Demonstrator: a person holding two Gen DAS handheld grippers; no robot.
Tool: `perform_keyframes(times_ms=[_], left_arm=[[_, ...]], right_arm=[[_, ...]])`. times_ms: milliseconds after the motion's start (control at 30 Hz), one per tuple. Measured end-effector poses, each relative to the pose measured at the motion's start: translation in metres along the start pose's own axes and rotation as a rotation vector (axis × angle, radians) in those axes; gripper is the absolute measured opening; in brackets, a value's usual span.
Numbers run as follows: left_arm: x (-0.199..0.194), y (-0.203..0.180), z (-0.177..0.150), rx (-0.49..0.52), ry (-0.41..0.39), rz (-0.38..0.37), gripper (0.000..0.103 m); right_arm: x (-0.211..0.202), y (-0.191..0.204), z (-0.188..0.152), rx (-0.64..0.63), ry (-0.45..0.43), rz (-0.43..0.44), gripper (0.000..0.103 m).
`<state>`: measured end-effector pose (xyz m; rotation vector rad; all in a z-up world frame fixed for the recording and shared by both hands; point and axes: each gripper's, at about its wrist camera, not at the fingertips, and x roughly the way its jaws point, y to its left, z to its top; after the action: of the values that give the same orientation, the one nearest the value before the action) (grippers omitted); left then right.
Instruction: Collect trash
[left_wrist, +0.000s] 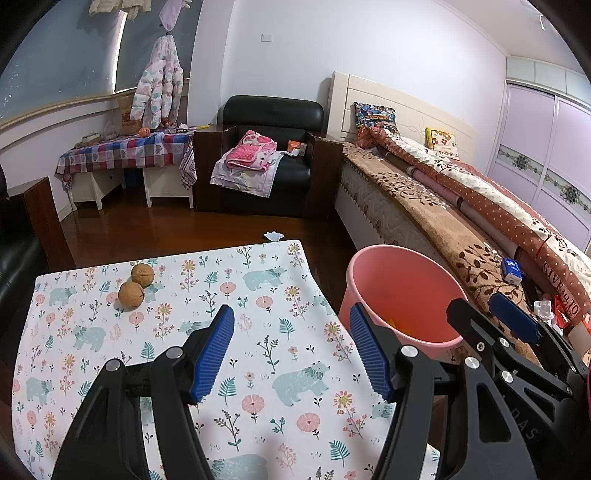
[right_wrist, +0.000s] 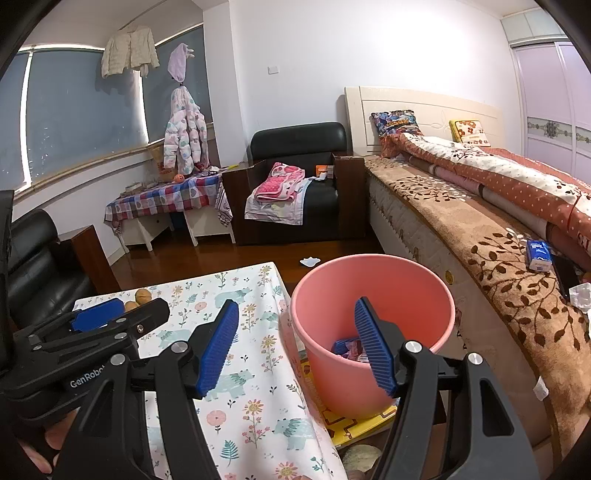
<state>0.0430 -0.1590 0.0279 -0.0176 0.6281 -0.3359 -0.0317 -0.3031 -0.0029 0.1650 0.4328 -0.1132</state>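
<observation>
- The left gripper (left_wrist: 291, 349) is hovering over the near part of the bench (left_wrist: 258, 369), its fingers (left_wrist: 214, 350) standing apart with nothing between them.
- The right gripper (right_wrist: 297, 345) is hanging at the bench's right edge, partly over the pink bin (right_wrist: 321, 362); its fingers (right_wrist: 218, 347) are likewise standing apart and holding nothing.
- The bin is sitting on the floor just beside the bench's right side, already holding some wrappers (right_wrist: 347, 349) at its bottom.
- Farther back, two walnuts (left_wrist: 136, 285) are lying on the bench's far left part, touching each other, ahead and to the left of the left gripper's fingers. They are roughly round, so no long axis is deciding the grip.
- Judging by this layout, the walnuts look like the remaining trash on the bench, and the left gripper is the nearer one; the right is nearer the bin.
- Beyond the bench's far edge, a small white scrap (left_wrist: 273, 235) is lying on the wooden floor, well apart from both grippers.
</observation>
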Motion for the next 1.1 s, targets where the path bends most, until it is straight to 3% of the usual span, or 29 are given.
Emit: perform_keyframes(times_ms=[1100], left_arm=[[0.0005,-0.0016,0.0003,0.000,0.005,-0.002,0.064]], right_arm=[[0.0015,0.0017,-0.0027,0.001,0.011,0.004,0.066]])
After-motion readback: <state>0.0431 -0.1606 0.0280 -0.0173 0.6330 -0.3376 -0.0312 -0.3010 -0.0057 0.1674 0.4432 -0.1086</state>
